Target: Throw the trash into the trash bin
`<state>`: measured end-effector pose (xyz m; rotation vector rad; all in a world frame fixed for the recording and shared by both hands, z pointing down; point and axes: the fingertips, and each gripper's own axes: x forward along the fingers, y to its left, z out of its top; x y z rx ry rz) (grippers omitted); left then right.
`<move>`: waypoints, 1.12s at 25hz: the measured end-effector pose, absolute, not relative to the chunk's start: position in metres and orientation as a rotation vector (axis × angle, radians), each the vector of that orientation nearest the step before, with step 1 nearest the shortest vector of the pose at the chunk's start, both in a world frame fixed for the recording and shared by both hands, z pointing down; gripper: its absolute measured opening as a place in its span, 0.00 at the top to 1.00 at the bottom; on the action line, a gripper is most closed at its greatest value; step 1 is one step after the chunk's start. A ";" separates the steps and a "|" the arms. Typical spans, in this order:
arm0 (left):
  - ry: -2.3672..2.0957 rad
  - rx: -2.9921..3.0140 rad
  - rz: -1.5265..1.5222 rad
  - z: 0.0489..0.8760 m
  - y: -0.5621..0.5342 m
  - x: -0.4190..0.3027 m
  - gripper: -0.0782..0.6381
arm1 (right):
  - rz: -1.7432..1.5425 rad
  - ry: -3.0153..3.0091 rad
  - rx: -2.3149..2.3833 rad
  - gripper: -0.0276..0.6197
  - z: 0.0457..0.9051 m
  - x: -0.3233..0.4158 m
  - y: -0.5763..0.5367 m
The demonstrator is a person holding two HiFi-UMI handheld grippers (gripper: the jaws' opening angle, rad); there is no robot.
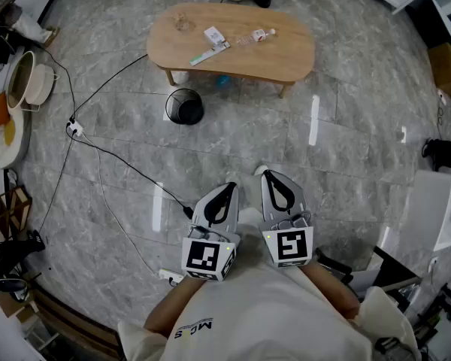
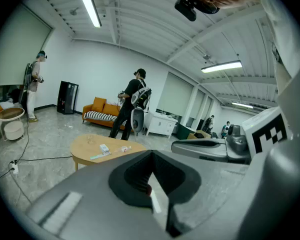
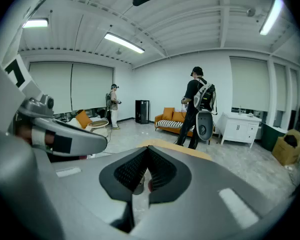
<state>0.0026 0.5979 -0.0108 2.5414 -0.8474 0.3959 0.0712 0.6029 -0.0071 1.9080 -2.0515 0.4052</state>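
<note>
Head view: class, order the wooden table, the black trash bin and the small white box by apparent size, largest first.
1. wooden table
2. black trash bin
3. small white box, clearly the smallest

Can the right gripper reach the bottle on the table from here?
Probably not yet. The right gripper is far off: a wide stretch of floor separates it from the table where the bottle lies. Nothing stands between them; stepping closer should do.
</note>
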 end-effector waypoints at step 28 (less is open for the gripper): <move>-0.776 2.597 0.486 -0.005 0.658 0.168 0.89 | 0.576 -2.081 2.091 0.92 0.008 0.249 0.695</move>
